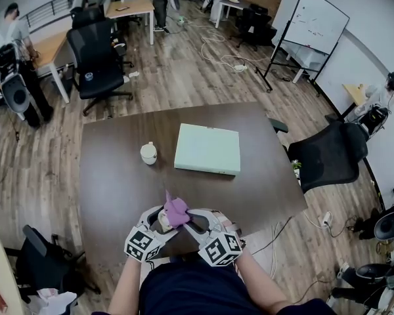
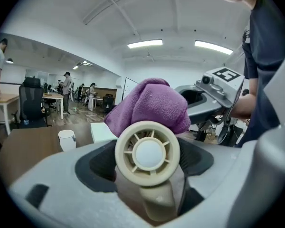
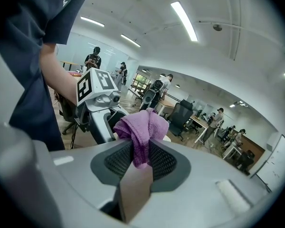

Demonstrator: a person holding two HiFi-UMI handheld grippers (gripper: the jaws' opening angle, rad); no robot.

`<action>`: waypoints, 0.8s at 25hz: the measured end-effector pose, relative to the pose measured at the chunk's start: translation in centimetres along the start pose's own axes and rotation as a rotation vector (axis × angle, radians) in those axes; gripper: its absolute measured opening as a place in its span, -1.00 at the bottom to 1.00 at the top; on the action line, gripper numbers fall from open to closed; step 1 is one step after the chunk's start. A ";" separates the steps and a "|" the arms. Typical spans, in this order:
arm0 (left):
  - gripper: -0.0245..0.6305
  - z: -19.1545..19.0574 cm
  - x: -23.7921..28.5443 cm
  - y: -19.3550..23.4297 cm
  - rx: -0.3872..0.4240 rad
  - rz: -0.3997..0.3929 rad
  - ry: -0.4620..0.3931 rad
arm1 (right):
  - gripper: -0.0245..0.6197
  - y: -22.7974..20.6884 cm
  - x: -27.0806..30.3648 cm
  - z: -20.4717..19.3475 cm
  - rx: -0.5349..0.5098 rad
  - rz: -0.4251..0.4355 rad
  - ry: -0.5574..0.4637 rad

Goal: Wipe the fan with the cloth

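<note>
Mid-wipe, the left hand-held gripper (image 1: 161, 220) was clamped on the handle of the fan (image 2: 147, 153), while the right hand-held gripper (image 3: 141, 161) pinched the purple cloth (image 3: 140, 126), which seemingly touched the fan's head just beyond the left jaws; next, probably, the cloth needed rubbing across that head.

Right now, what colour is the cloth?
Purple; the cloth shows best in the right gripper view.

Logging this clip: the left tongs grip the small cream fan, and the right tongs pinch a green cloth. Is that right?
Not quite. The cloth is purple, not green, as the right gripper view shows plainly. The rest stands: the left tongs grip the small cream fan, and the right tongs pinch the cloth.
</note>
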State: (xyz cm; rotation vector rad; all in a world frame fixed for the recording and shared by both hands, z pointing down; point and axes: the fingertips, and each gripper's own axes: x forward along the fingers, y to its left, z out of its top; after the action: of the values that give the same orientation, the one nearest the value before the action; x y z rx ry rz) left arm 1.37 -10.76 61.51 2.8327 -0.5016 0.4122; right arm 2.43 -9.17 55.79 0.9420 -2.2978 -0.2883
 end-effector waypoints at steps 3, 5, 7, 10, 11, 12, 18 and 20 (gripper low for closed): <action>0.25 0.8 -0.4 0.0 -0.026 -0.013 -0.047 | -0.59 -0.3 -0.2 0.1 0.024 -0.004 -0.010; 0.25 1.4 -0.6 0.0 -0.047 -0.020 -0.085 | -0.59 -0.6 -0.3 0.1 0.046 -0.010 -0.021; 0.25 2.0 -0.9 0.1 -0.069 -0.024 -0.123 | -0.59 -1.0 -0.4 0.1 0.066 -0.019 -0.028; 0.25 2.9 -1.4 0.4 -0.086 -0.027 -0.159 | -0.59 -1.6 -0.6 0.2 0.077 -0.030 -0.033; 0.25 3.2 -1.4 0.4 -0.088 -0.032 -0.168 | -0.59 -1.7 -0.7 0.1 0.076 -0.031 -0.033; 0.25 3.5 -1.5 0.3 -0.095 -0.040 -0.181 | -0.59 -1.9 -0.8 0.1 0.076 -0.033 -0.034; 0.24 5.5 -2.6 0.2 -0.233 -0.103 -0.326 | -0.59 -1.8 -0.9 0.5 0.100 -0.036 -0.054; 0.24 6.2 -3.0 0.2 -0.263 -0.112 -0.375 | -0.59 -1.7 -0.8 0.7 0.105 -0.035 -0.056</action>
State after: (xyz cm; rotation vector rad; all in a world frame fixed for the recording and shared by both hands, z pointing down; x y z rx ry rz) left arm 0.05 -11.74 54.85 2.6643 -0.4239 -0.1988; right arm 3.33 -9.88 54.13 1.0395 -2.3693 -0.2133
